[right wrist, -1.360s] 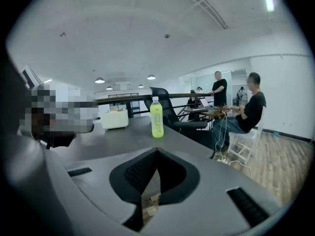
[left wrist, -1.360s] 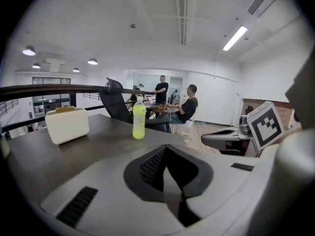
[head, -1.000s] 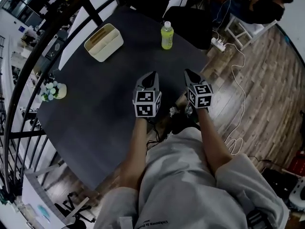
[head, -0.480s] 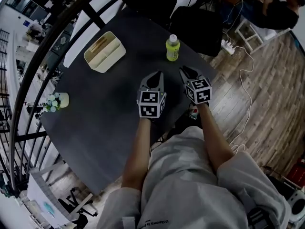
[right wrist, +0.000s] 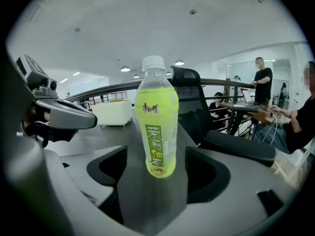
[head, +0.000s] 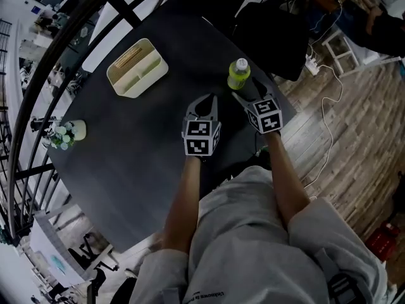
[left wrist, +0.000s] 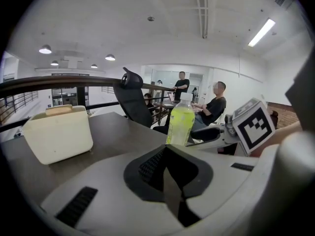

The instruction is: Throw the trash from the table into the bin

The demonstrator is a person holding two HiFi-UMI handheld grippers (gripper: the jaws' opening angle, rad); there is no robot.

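One yellow-green bottle (right wrist: 156, 127) is standing upright near the dark table's (head: 145, 151) edge.
It is wearing a white cap and a green label. The right gripper (head: 248, 95), jaws just opening wide, is facing it without touching; the left gripper (head: 204, 106) is closed, empty. Also one cream box (head: 137, 67) and one flower pot (head: 68, 132).

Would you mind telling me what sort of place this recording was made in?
Probably an open-plan office: a black office chair, people sitting and standing behind it, and a ceiling strip light.
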